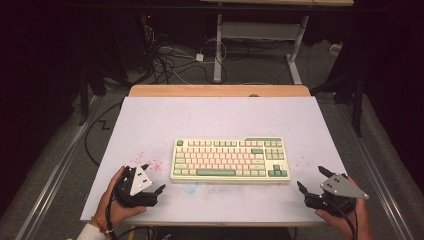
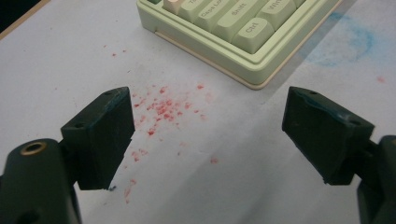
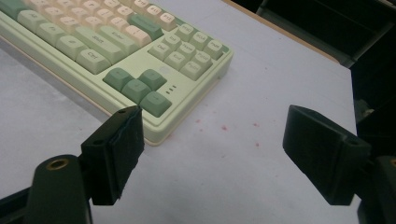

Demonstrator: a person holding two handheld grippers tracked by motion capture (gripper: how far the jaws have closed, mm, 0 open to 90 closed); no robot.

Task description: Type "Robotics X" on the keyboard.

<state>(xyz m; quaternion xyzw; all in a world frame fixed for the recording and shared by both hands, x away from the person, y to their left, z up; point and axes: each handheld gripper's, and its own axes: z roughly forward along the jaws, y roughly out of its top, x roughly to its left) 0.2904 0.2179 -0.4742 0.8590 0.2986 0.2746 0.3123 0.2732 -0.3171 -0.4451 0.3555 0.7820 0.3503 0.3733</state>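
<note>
Keyboard (image 1: 230,159), pale green with cream and pink keys, lies flat near the middle of the bench (image 1: 150,120), a bit toward the near edge, long side parallel to it. Left hand-held gripper (image 1: 152,180) sits by the near left corner, jaws spread wide, nothing between them; its own view looks over red specks (image 2: 163,109) on the bench toward the keyboard's near left corner, close but apart. Right hand-held gripper (image 1: 312,179) is by the near right corner, also released and empty, aimed at the keyboard's arrow-key corner, not touching. Judgement: work on the keyboard not yet begun, no contact, no lift; everything is left: approach, grip on both ends, whatever move follows.
</note>
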